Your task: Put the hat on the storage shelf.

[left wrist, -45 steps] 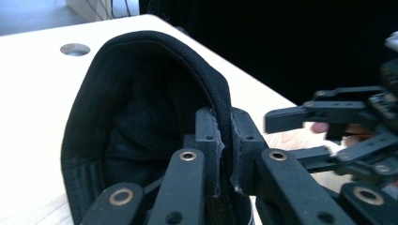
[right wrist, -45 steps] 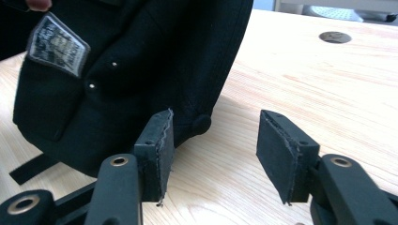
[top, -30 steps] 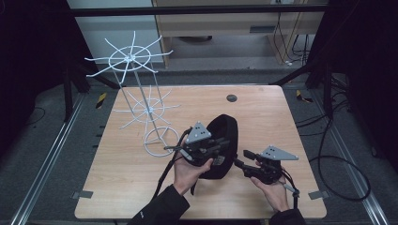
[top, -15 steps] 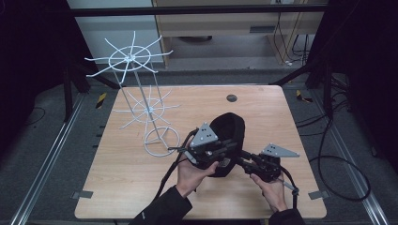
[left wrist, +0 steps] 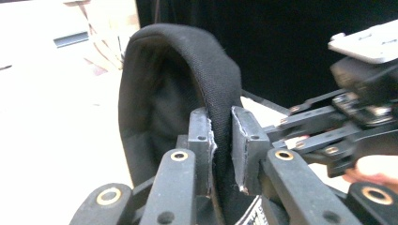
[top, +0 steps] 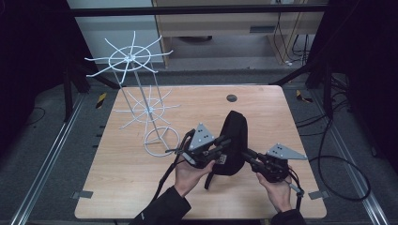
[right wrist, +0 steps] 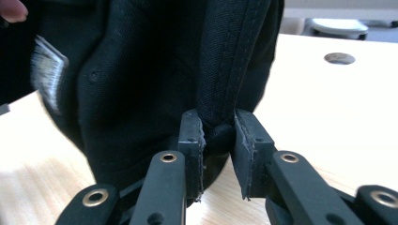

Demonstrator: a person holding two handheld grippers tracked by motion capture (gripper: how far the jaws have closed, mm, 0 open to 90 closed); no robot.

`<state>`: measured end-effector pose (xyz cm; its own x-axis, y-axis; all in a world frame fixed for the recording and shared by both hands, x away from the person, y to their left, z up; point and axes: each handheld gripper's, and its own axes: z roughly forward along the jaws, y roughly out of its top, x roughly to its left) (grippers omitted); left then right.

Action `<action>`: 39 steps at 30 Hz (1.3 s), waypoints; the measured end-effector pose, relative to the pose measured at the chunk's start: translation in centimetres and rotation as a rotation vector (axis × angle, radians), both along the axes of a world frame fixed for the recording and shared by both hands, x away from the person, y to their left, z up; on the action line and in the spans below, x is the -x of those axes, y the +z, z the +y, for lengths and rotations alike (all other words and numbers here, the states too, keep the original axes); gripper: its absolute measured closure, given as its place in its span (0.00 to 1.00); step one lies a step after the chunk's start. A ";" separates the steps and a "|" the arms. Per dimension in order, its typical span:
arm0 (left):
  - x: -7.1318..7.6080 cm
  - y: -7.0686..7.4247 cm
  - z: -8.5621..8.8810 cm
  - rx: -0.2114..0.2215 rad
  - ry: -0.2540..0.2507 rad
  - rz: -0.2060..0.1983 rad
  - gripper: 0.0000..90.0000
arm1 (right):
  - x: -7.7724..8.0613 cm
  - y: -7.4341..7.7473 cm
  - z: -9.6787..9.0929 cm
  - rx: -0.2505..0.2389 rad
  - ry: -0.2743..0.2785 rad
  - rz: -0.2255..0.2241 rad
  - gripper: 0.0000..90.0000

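Left gripper (left wrist: 220, 150) pinches the curved brim of a black fabric cap (left wrist: 173, 93), its jaws having just eased slightly. Its own view shows coarse woven cloth arching above the pads. Right gripper (right wrist: 218, 140), jaws just closing, clamps a stitched edge of the same cap, and its view shows seam lines and the pale wooden table (right wrist: 328, 117) beyond. From the high view, the cap (top: 233, 140) stands upright between both grippers, with a white wire rack (top: 141, 108) beyond the left one.
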<state>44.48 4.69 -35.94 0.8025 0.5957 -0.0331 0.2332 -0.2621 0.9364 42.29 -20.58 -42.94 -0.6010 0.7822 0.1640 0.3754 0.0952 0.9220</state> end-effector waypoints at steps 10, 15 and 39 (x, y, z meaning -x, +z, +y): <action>-0.7 -1.5 1.1 -0.030 0.059 0.014 0.80 | 0.5 1.5 0.4 0.104 -0.055 -0.028 0.83; -0.8 -2.0 1.7 -0.042 0.073 0.024 0.77 | 0.4 2.4 0.6 0.153 -0.068 -0.048 0.83; 1.0 -5.4 8.6 -0.194 0.204 0.034 0.57 | -3.5 2.1 6.0 0.466 -0.030 0.025 0.82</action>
